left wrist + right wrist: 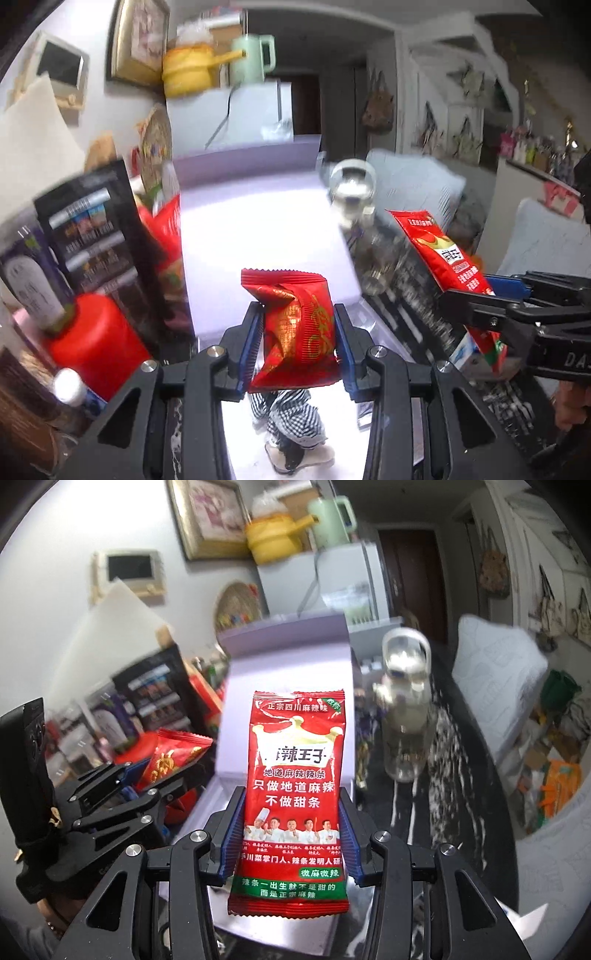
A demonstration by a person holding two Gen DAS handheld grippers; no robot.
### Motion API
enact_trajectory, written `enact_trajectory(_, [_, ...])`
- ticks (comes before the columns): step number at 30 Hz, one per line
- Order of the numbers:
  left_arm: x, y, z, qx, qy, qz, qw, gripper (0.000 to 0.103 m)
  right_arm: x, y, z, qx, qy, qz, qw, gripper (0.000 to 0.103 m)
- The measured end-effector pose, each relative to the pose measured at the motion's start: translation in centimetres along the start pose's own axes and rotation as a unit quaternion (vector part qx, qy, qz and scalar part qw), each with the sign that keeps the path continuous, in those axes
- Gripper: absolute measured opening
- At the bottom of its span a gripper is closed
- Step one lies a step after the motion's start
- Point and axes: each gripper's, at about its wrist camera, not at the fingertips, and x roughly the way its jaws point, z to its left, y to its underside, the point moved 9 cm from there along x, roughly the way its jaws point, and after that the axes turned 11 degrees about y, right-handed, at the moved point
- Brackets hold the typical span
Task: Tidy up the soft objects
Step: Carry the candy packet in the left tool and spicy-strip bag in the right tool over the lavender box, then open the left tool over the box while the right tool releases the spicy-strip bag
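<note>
Behind everything is a busy kitchen wall with a yellow pot (271,541) and a green jug (330,518) up at twelve o'clock. Down below sits an open pale purple box (258,229), and its lid stands up at the back.

Starting at nine o'clock in the left view, one red bottle (94,341) stands by one tall black packet (92,236). One more red bag (168,236) leans by the box's left wall.

Next comes the left gripper (298,330) at six o'clock. Its two blue pads pinch a crinkly red snack bag (295,328) on both sides, up in the air over the box. I think this bag is very light and puffy. It bends where the pads squeeze, so it looks soft. The shiny wrap may be slippery. Holding it across the middle seems best, not too hard, or the food inside could get crushed.

Moving toward three o'clock, one clear glass kettle (352,195) stands on the dark counter (413,314). It could break, so it is good to stay away from it.

Last is the right gripper (290,834). Its pads press on a flat red spicy-strip packet (293,794), held upright over the box. It looks thin, floppy and light. The pads hold its lower half, and the top stands free.

So I count two held bags, one in each gripper.
</note>
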Motion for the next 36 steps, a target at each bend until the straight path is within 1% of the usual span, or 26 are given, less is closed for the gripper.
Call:
enact_trajectory(5, [2.9, 2.0, 1.3, -0.018, -0.011, 0.043, 0.9988, 0.037, 3.7, 1.8, 0.0, 0.002, -0.001, 0.050, 0.999, 0.045])
enact_trajectory(8, [4.2, 3.1, 1.7, -0.024, -0.011, 0.065, 0.9975, 0.037, 5.4, 3.0, 0.2, -0.007, 0.011, 0.068, 0.998, 0.045])
enact_trajectory(12, [5.6, 4.2, 1.8, -0.019, -0.011, 0.090, 0.9956, 0.037, 7.5, 4.5, 0.6, -0.008, 0.005, 0.100, 0.995, 0.045])
enact_trajectory(18, [7.4, 5.7, 3.1, -0.037, -0.018, 0.118, 0.9922, 0.037, 10.2, 6.6, -0.1, -0.013, 0.030, 0.132, 0.991, 0.045])
enact_trajectory(20, [7.8, 6.1, 3.2, -0.040, -0.021, 0.122, 0.9915, 0.037, 11.2, 7.2, -0.2, -0.011, 0.029, 0.143, 0.989, 0.046])
enact_trajectory(21, [7.9, 6.1, 3.3, -0.042, -0.024, 0.119, 0.9917, 0.037, 11.3, 7.2, -0.2, -0.013, 0.029, 0.136, 0.990, 0.045])
enact_trajectory(23, [8.0, 6.3, 3.5, -0.039, -0.030, 0.121, 0.9914, 0.037, 11.4, 7.2, -0.2, -0.023, 0.045, 0.129, 0.990, 0.045])
enact_trajectory(26, [8.5, 6.7, 3.9, -0.039, -0.039, 0.131, 0.9898, 0.037, 11.5, 7.2, -0.2, -0.022, 0.043, 0.126, 0.991, 0.045])
enact_trajectory(31, [8.7, 7.0, 4.1, -0.037, -0.041, 0.139, 0.9887, 0.037, 11.6, 7.2, 0.1, -0.033, 0.047, 0.126, 0.990, 0.046])
enact_trajectory(33, [8.9, 7.2, 4.1, -0.039, -0.042, 0.144, 0.9879, 0.038, 11.7, 7.2, 0.1, -0.030, 0.045, 0.127, 0.990, 0.051])
enact_trajectory(36, [9.1, 7.3, 4.2, -0.043, -0.033, 0.149, 0.9873, 0.038, 11.6, 7.1, 0.2, -0.028, 0.041, 0.135, 0.990, 0.055])
